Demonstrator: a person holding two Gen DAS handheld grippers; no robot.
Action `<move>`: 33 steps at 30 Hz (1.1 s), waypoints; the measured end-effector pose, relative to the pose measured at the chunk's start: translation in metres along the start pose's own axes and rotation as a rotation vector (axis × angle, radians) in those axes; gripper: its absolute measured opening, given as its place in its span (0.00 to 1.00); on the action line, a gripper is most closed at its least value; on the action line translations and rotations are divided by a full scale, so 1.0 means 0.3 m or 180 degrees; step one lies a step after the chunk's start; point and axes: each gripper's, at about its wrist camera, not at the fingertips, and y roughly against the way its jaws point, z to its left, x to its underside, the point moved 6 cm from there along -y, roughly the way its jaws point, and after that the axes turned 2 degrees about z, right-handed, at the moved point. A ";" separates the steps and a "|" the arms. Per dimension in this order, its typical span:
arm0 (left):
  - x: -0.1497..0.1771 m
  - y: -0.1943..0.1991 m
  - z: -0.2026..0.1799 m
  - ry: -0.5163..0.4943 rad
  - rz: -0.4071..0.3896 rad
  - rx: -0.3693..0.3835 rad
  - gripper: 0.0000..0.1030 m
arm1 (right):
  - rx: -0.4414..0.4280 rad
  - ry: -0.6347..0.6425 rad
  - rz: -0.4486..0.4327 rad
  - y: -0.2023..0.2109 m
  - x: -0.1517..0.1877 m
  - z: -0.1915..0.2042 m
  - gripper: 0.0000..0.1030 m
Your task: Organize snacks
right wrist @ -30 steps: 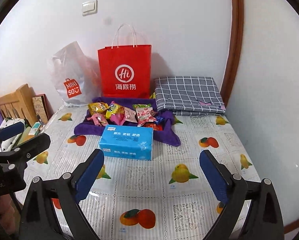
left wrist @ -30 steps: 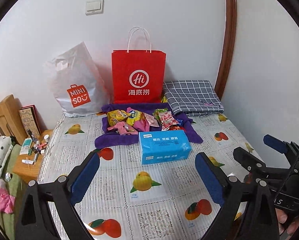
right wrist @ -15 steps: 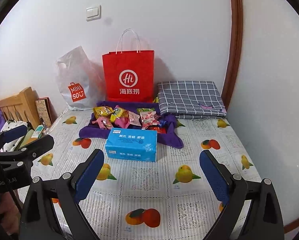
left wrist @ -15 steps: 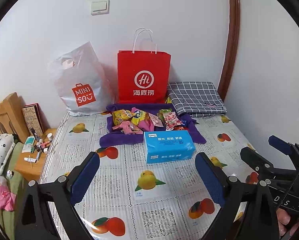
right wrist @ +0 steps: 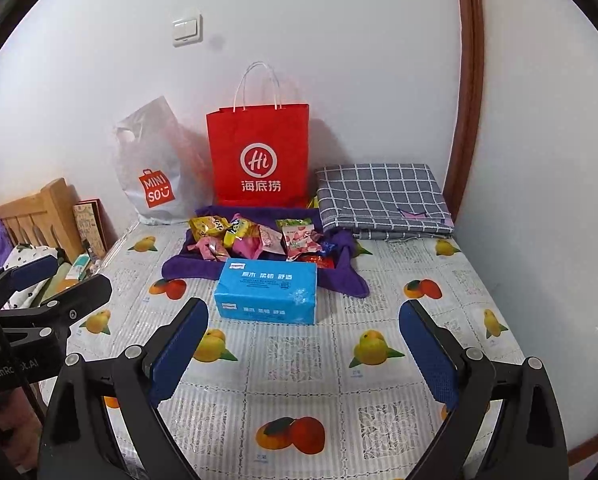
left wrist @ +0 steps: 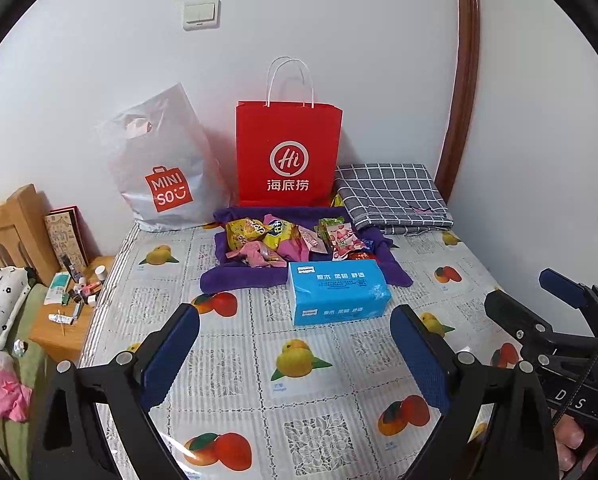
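Several bright snack packets [left wrist: 291, 242] [right wrist: 259, 238] lie in a heap on a purple cloth [left wrist: 235, 280] [right wrist: 187, 268] at the back of a fruit-print table. A blue tissue pack [left wrist: 337, 298] [right wrist: 268, 294] lies just in front of them. A red paper bag [left wrist: 289, 156] [right wrist: 259, 158] and a white MINISO bag [left wrist: 163, 172] [right wrist: 151, 176] stand against the wall behind. My left gripper [left wrist: 295, 354] is open and empty, well short of the tissue pack. My right gripper [right wrist: 303, 354] is open and empty too, beside the left one.
A folded grey checked cloth [left wrist: 391, 196] [right wrist: 383, 196] lies at the back right by the wall. A wooden bedside stand with small bottles [left wrist: 71, 304] and a bed headboard [left wrist: 15, 228] are left of the table. The table's right edge meets a white wall.
Both grippers have shifted a little, so the bags and snacks sit lower and further right in each view. Both stay open and empty.
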 end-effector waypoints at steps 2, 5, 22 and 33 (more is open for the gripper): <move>0.001 0.002 -0.001 -0.0005 -0.0001 0.0006 0.94 | -0.0013 -0.0007 -0.0009 0.004 0.000 -0.001 0.93; 0.001 0.002 -0.001 0.0001 -0.0002 0.0004 0.94 | -0.0014 -0.0003 -0.0014 0.005 -0.001 0.000 0.93; -0.003 0.011 0.000 0.0001 -0.0022 0.0004 0.94 | -0.0027 -0.0008 -0.0034 0.015 -0.004 0.005 0.93; -0.005 0.016 0.001 -0.0001 -0.0024 -0.0001 0.94 | -0.0019 -0.0020 -0.0040 0.016 -0.007 0.003 0.93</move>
